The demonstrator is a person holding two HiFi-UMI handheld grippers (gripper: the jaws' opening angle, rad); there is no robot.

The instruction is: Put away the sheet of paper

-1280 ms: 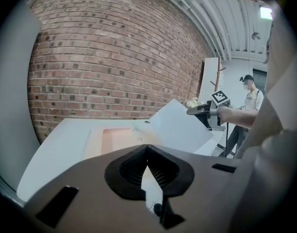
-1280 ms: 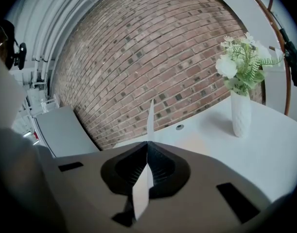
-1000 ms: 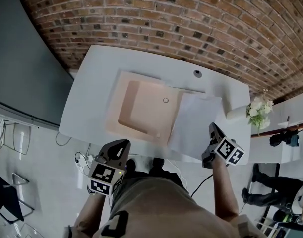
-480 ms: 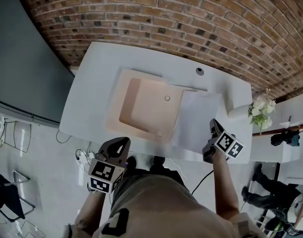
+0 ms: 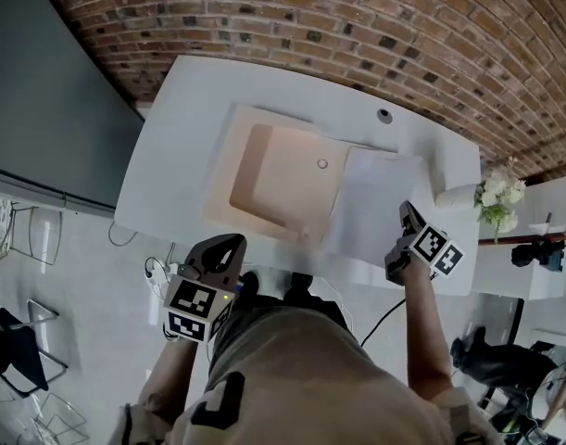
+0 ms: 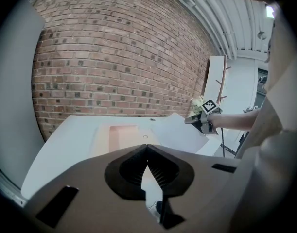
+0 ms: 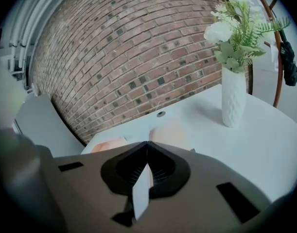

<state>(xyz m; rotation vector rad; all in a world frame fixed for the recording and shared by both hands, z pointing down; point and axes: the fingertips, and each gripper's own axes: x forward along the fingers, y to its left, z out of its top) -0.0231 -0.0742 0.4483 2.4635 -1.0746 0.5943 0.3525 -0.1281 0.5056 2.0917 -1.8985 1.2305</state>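
Seen from above, a white tabletop (image 5: 185,137) stands against a red brick wall (image 5: 357,17). On it lies a shallow peach-coloured holder (image 5: 273,179), perhaps a tray or an open folder; the view is too coarse to say which.

The sheet of paper (image 5: 371,213) lies just right of that holder, its left edge overlapping the holder's right side. The right tool (image 5: 406,213) is at the sheet's near right corner. In the right gripper view its jaws are clamped together on the paper, and a white strip of the sheet (image 7: 141,193) shows edge-on between them.

The left tool (image 5: 234,242) hangs off the tabletop's near edge, over the floor and well apart from the paper. In the left gripper view its jaw tips meet with nothing between them.

A white vase of flowers (image 7: 234,101) stands on the tabletop's right end, beyond the paper. A small round hole (image 5: 384,116) sits near the tabletop's far edge.
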